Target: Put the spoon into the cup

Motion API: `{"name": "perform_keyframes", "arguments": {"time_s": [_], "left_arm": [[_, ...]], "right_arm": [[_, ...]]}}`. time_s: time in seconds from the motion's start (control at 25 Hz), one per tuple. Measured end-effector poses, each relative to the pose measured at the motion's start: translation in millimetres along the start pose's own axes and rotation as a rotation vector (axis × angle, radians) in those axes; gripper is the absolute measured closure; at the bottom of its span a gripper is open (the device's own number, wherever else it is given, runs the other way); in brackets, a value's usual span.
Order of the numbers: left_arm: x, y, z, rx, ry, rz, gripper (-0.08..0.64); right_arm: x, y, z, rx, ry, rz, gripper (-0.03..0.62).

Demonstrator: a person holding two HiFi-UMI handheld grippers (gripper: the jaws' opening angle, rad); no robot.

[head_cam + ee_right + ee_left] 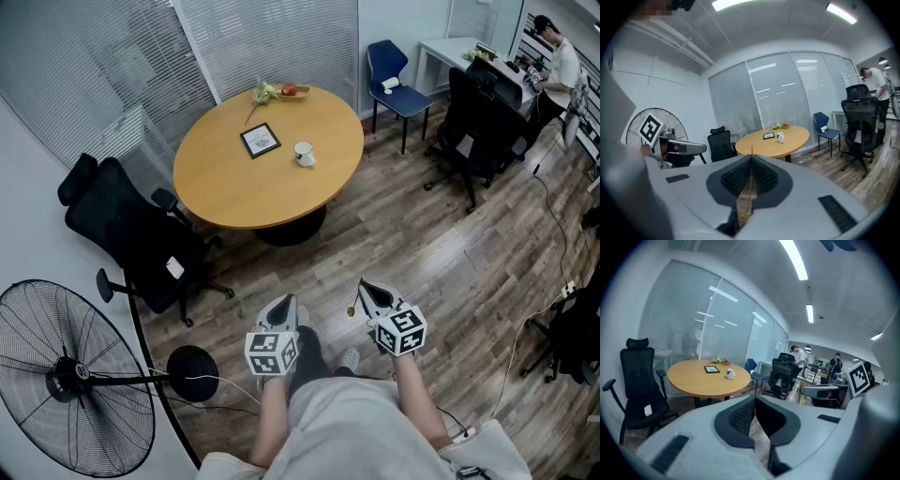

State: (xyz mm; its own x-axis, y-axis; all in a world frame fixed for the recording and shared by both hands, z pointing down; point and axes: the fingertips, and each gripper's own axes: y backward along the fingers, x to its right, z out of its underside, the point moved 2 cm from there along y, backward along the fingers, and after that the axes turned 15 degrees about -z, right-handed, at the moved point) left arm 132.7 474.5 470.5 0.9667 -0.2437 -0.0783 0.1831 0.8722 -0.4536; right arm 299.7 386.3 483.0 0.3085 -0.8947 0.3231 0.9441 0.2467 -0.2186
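Note:
A white cup (304,153) stands on the round wooden table (234,192), well ahead of me across the floor. The same cup (730,374) shows small in the left gripper view, and the cup (780,137) is just as distant in the right gripper view. My right gripper (366,286) is shut on a thin golden spoon (749,183), whose handle sticks up past the jaw tips; the spoon's end (352,307) hangs below the jaws in the head view. My left gripper (286,305) is shut with nothing in it. Both grippers are held low in front of my body.
A framed picture (260,140) and a plate of fruit (281,92) also lie on the table. A black office chair (141,239) stands at its left, a floor fan (70,375) near me on the left. A blue chair (394,75), another black chair (478,122) and a person (562,56) are at the back right.

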Motion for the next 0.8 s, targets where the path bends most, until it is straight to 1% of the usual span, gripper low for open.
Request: {"name": "perform_keyframes", "arguments": {"time_s": [0.2, 0.32, 0.4, 0.48, 0.6, 0.68, 0.8], "left_arm": [[0.6, 0.6, -1.4, -0.003, -0.002, -0.009, 0.551], [-2.2, 6.9, -0.5, -0.006, -0.016, -0.015, 0.551], [-11.4, 12.4, 2.6, -0.012, -0.022, -0.021, 0.551], [-24.8, 10.6, 3.6, -0.019, -0.012, -0.033, 0.551], [-33.0, -0.2, 5.5, -0.036, 0.005, -0.045, 0.551], [-26.4, -10.8, 5.9, -0.049, -0.004, -0.030, 0.551], [-16.8, -29.3, -3.2, -0.052, -0.017, 0.003, 0.551]], "right_arm": [[4.2, 0.1, -1.6, 0.007, -0.003, -0.008, 0.591], [3.9, -1.8, 0.0, 0.011, -0.007, -0.014, 0.591], [2.0, -4.8, 1.2, 0.038, -0.030, -0.014, 0.591], [2.2, -12.8, -1.1, 0.064, -0.048, -0.021, 0.591], [6.1, -22.1, -2.5, 0.059, -0.048, -0.030, 0.591], [13.6, -19.6, -2.4, 0.059, -0.056, -0.021, 0.591], [29.2, -15.4, -9.0, 0.069, -0.063, 0.008, 0.591]]}}
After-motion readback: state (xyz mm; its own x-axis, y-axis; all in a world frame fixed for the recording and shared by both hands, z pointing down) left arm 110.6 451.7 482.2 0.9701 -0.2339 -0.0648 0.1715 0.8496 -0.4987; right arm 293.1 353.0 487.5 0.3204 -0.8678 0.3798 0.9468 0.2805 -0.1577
